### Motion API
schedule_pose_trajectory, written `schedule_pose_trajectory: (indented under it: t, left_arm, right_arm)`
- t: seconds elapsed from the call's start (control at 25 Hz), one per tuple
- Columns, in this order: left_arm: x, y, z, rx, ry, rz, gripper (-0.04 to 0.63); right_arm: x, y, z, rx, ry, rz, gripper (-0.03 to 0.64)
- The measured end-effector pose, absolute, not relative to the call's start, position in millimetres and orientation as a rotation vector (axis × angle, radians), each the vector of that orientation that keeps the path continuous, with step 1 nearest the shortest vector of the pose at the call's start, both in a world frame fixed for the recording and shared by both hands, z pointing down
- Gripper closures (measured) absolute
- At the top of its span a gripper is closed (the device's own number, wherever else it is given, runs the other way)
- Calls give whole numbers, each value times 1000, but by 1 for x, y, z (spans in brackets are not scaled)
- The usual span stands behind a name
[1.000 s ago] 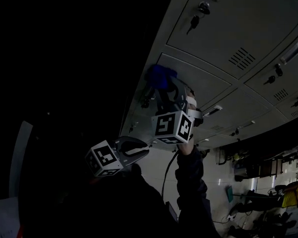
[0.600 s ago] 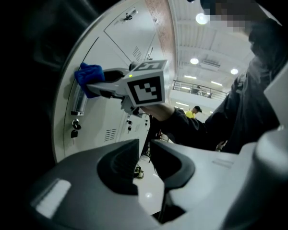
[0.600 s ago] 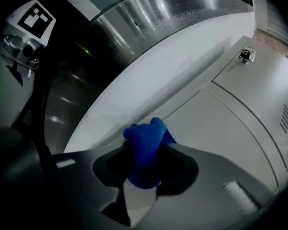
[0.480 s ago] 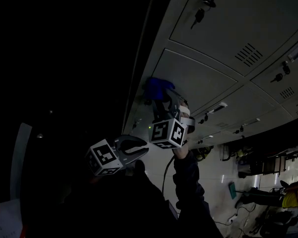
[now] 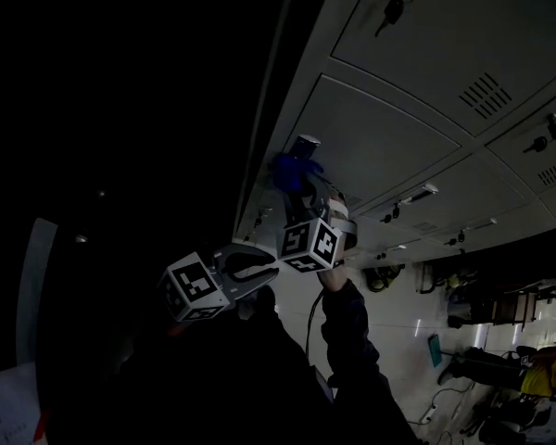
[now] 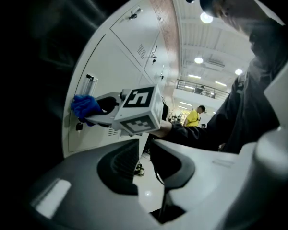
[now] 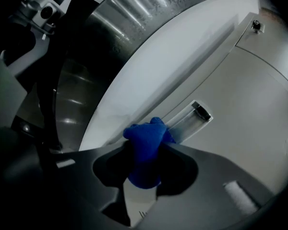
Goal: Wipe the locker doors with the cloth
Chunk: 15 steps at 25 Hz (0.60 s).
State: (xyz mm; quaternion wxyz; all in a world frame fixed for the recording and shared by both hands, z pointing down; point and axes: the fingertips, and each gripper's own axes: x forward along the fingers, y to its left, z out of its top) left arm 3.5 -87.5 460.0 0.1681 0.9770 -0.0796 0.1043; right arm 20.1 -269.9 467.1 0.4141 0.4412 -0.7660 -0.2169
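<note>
Dark room, with a grey locker bank [image 5: 417,109] running up the right of the head view. At least four doors are showing, with four keys hanging in their locks. The right gripper [image 5: 296,184] is pressing one blue cloth [image 5: 292,168] against the left edge of a door [image 5: 380,146], just under its handle [image 5: 305,143]. The left gripper [image 5: 259,269] is hanging below, apart from the lockers.

Left gripper view: the left gripper [image 6: 156,176] is showing its jaws together with nothing between them. One person in yellow [image 6: 200,115] is standing far back.

Right gripper view: the jaws are clenching the cloth [image 7: 145,150], whose tip is touching the door beside the handle [image 7: 189,116]. Two doors and one lock [image 7: 256,26] are showing.

To wipe well, I'd press evenly, overlap the strokes and skirt the handle.
</note>
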Motion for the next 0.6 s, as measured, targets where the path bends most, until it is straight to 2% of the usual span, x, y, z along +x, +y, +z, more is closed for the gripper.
schedule_pose_trajectory:
  t: [0.4, 0.6]
  left_arm:
    - [-4, -82, 471, 2746, -261, 305, 549]
    - [-7, -78, 476, 2733, -266, 320, 549]
  right_arm:
    - [13, -248, 495, 1088, -1964, -530, 491]
    - [12, -245, 497, 1116, -1929, -626, 491]
